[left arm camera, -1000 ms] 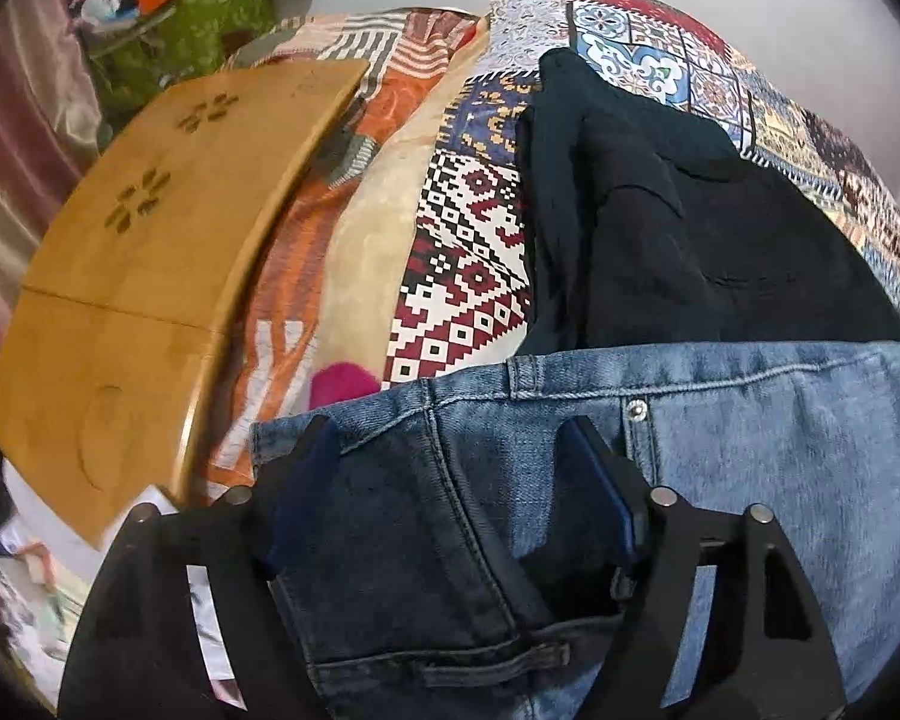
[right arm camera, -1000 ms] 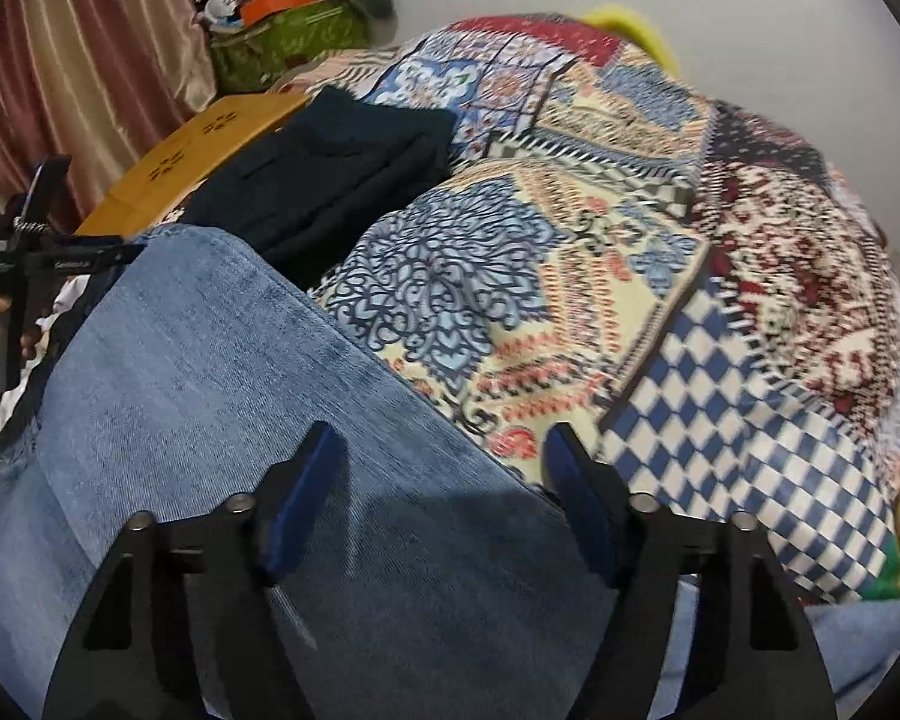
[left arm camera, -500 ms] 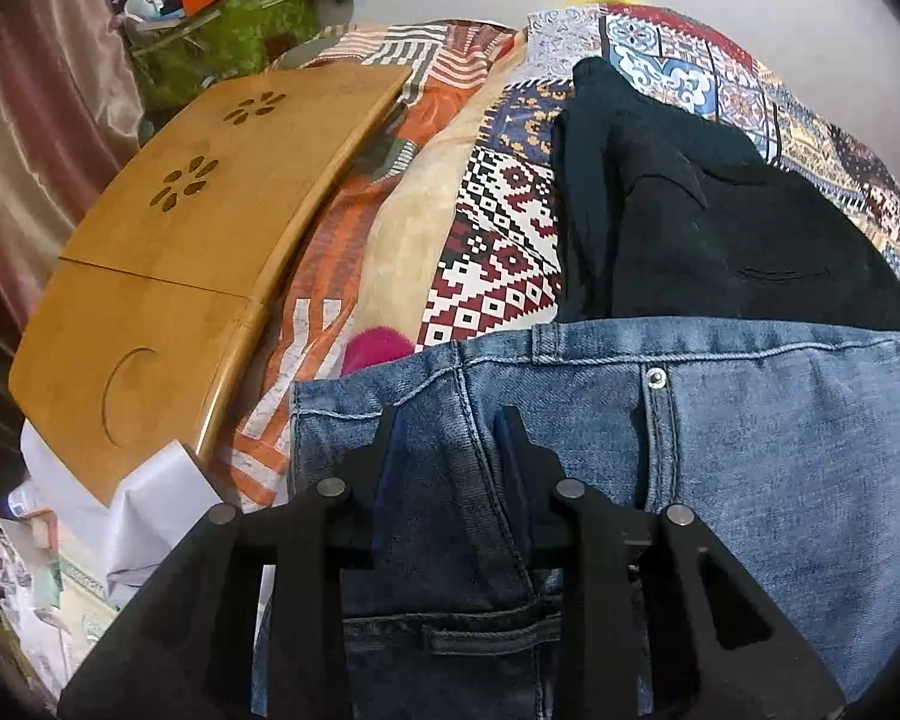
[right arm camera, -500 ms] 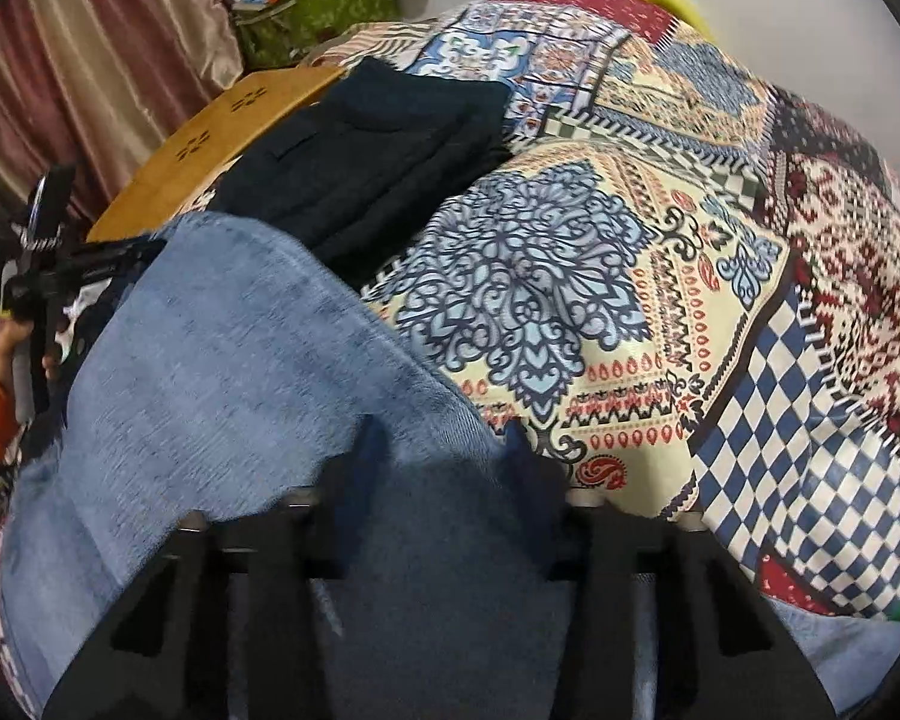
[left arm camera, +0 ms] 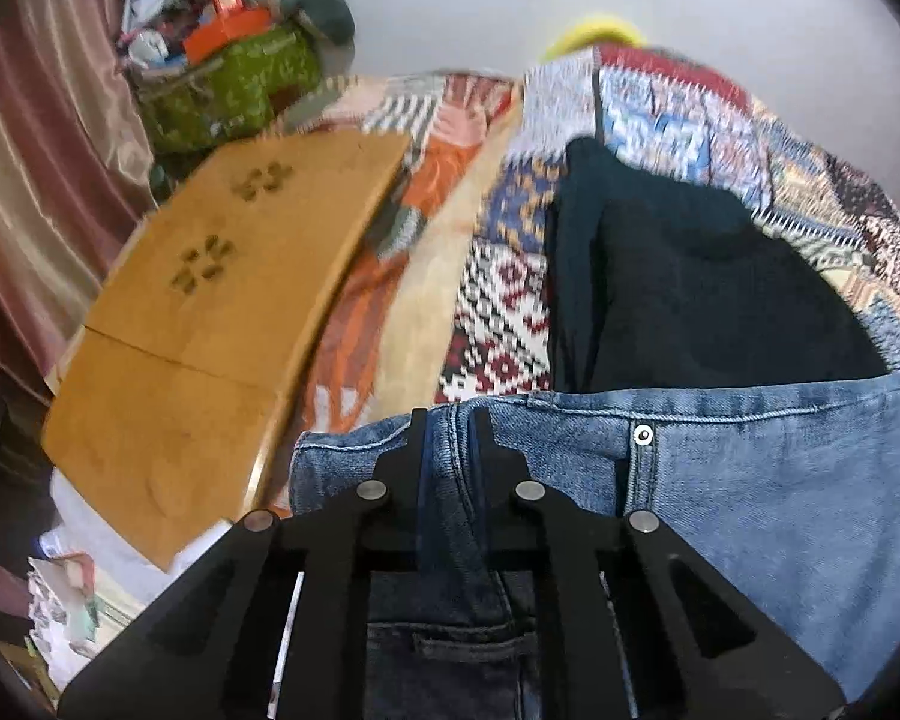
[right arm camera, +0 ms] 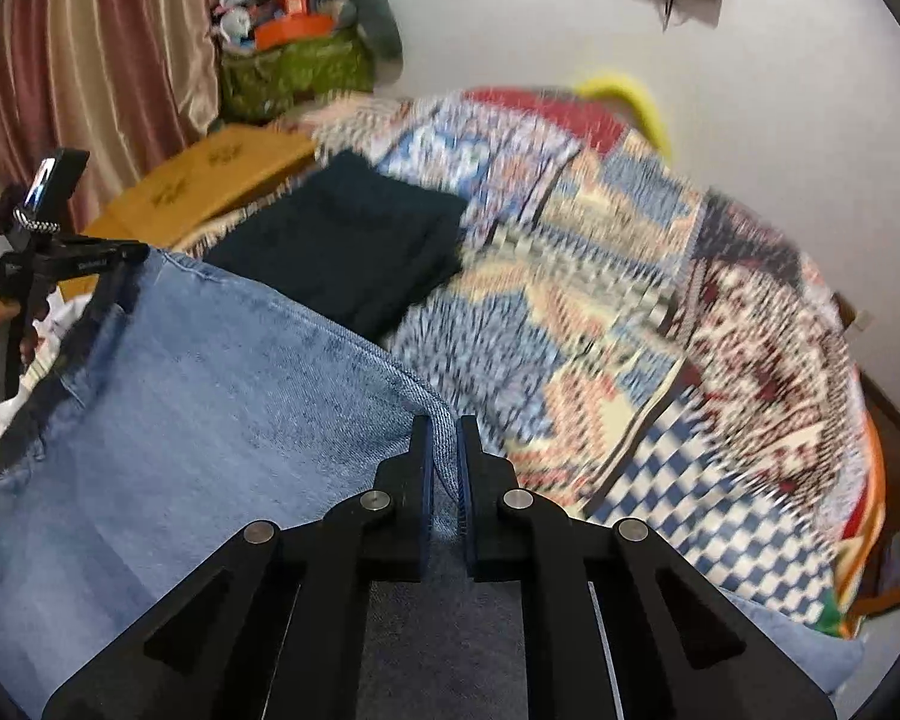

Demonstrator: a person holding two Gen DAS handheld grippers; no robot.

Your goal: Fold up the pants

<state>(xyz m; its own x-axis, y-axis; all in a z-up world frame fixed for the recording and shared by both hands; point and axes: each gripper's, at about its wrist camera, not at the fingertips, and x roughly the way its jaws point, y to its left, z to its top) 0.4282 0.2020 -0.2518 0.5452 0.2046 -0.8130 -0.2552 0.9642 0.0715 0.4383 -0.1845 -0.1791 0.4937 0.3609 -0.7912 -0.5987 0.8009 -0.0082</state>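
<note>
Blue jeans (left arm camera: pixel 780 492) on patterned bedspread (right arm camera: pixel 630 312)

Beyond the jaws the patterned bedspread (right arm camera: pixel 660 324) smears into blur; the jeans (left arm camera: pixel 780 480) run off the frame's edge.

The jeans (left arm camera: pixel 780 480) are spread across the near end of the bed (right arm camera: pixel 660 312), with a folded pair of pants (left arm camera: pixel 690 288) lying right behind the waistband, further up the bedspread. Off to the left of those there's a wooden lap table (left arm camera: pixel 222 312) sitting on the bed's edge, and behind that a stuffed bag (left arm camera: pixel 234 90) with junk piled on top, up against the curtain (right arm camera: pixel 102 48).
</note>
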